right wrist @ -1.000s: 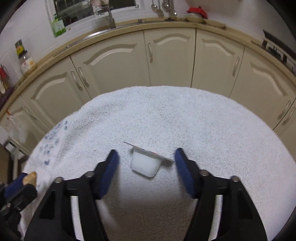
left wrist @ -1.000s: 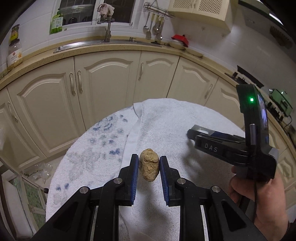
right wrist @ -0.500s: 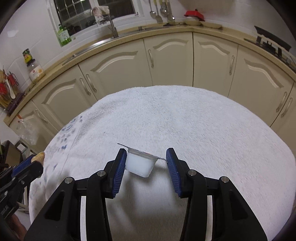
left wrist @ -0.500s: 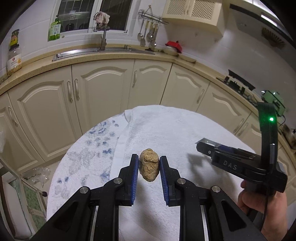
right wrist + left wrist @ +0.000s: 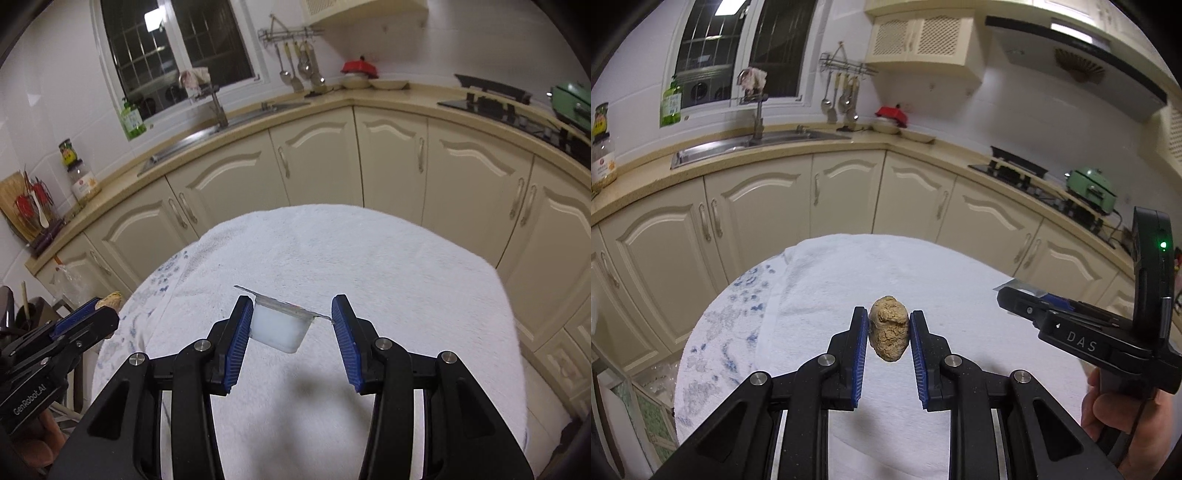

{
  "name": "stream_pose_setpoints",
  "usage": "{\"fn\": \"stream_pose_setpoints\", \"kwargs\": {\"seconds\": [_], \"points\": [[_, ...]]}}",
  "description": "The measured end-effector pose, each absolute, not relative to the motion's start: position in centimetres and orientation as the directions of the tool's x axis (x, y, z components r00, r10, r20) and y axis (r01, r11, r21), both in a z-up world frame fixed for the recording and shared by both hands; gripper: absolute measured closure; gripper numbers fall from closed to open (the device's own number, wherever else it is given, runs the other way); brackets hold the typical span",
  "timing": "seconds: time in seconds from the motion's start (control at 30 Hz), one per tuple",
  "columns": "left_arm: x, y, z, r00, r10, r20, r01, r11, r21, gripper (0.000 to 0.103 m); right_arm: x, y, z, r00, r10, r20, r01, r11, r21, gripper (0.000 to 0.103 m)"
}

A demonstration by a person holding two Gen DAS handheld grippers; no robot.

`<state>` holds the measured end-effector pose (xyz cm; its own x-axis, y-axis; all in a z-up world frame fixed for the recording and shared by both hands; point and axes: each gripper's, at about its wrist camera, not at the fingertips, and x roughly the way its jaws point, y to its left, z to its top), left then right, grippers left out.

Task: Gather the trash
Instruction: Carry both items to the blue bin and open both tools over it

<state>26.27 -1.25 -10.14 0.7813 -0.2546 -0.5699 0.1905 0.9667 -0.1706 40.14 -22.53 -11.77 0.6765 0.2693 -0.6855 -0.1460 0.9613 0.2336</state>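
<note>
My left gripper [image 5: 888,332] is shut on a brown, cracked lump [image 5: 888,334] and holds it in the air above the white towel-covered table [image 5: 849,280]. In the right wrist view, my right gripper [image 5: 291,321] is shut on a small white plastic cup [image 5: 279,328]. The cup's peeled foil rim reaches across to the right pad. It hangs clear of the towel [image 5: 369,277], with its shadow below. The right gripper [image 5: 1015,295] also shows at the right of the left wrist view, held by a hand [image 5: 1123,410]. The left gripper [image 5: 85,321] with the lump [image 5: 109,299] shows at lower left.
Cream cabinets [image 5: 768,221] curve around behind the table, under a counter with a sink [image 5: 746,144]. A stove [image 5: 1015,166] and a green appliance [image 5: 1093,188] stand to the right. Clutter lies on the floor at the table's left [image 5: 22,306].
The right gripper's jaws went from wide around the cup to shut on it. Both grippers rose and drew back from the table with their loads.
</note>
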Motion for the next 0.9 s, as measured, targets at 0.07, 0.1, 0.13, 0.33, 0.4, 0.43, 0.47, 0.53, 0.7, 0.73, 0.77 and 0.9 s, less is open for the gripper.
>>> {"fn": "stream_pose_setpoints", "kwargs": {"seconds": [0.07, 0.1, 0.13, 0.33, 0.4, 0.43, 0.47, 0.53, 0.7, 0.73, 0.77, 0.9], "points": [[24.8, -2.1, -9.6, 0.789, -0.263, -0.556, 0.208, 0.965, -0.161, 0.084, 38.8, -23.6, -11.0, 0.691, 0.273, -0.67, -0.14, 0.959, 0.246, 0.058], [24.3, -2.3, -9.4, 0.79, -0.267, -0.551, 0.214, 0.964, -0.16, 0.084, 38.3, -24.0, -10.6, 0.698, 0.271, -0.663, -0.137, 0.959, 0.247, 0.058], [23.6, -2.7, -9.1, 0.793, -0.274, -0.545, 0.222, 0.962, -0.161, 0.084, 37.6, -24.5, -10.2, 0.708, 0.266, -0.654, -0.134, 0.96, 0.246, 0.058], [19.0, -5.1, -7.3, 0.814, -0.293, -0.501, 0.262, 0.956, -0.133, 0.084, 34.1, -27.2, -8.0, 0.753, 0.258, -0.605, -0.119, 0.958, 0.26, 0.058], [17.7, -5.8, -6.8, 0.819, -0.303, -0.488, 0.278, 0.952, -0.126, 0.084, 33.1, -28.1, -7.3, 0.767, 0.251, -0.591, -0.114, 0.959, 0.26, 0.058], [17.3, -6.1, -6.7, 0.82, -0.308, -0.483, 0.283, 0.951, -0.125, 0.084, 32.6, -28.5, -7.0, 0.773, 0.248, -0.583, -0.111, 0.959, 0.261, 0.058], [16.5, -6.6, -6.4, 0.821, -0.316, -0.476, 0.295, 0.948, -0.12, 0.084, 32.1, -29.0, -6.7, 0.779, 0.247, -0.577, -0.109, 0.958, 0.264, 0.058], [15.7, -7.6, -6.2, 0.823, -0.323, -0.468, 0.306, 0.945, -0.113, 0.084, 31.3, -30.1, -6.1, 0.793, 0.236, -0.562, -0.098, 0.959, 0.265, 0.058], [13.7, -10.7, -5.3, 0.818, -0.361, -0.448, 0.36, 0.928, -0.092, 0.084, 29.0, -33.0, -4.7, 0.827, 0.201, -0.525, -0.06, 0.96, 0.274, 0.058], [13.5, -11.4, -5.1, 0.816, -0.37, -0.445, 0.372, 0.924, -0.087, 0.084, 28.6, -33.7, -4.5, 0.834, 0.192, -0.518, -0.049, 0.959, 0.278, 0.058], [13.2, -12.1, -5.0, 0.812, -0.382, -0.441, 0.387, 0.918, -0.083, 0.084, 28.1, -34.4, -4.3, 0.839, 0.184, -0.511, -0.038, 0.959, 0.282, 0.058], [12.8, -15.1, -4.6, 0.791, -0.433, -0.433, 0.447, 0.891, -0.076, 0.084, 26.3, -37.8, -3.6, 0.861, 0.13, -0.492, 0.019, 0.958, 0.287, 0.058]]}}
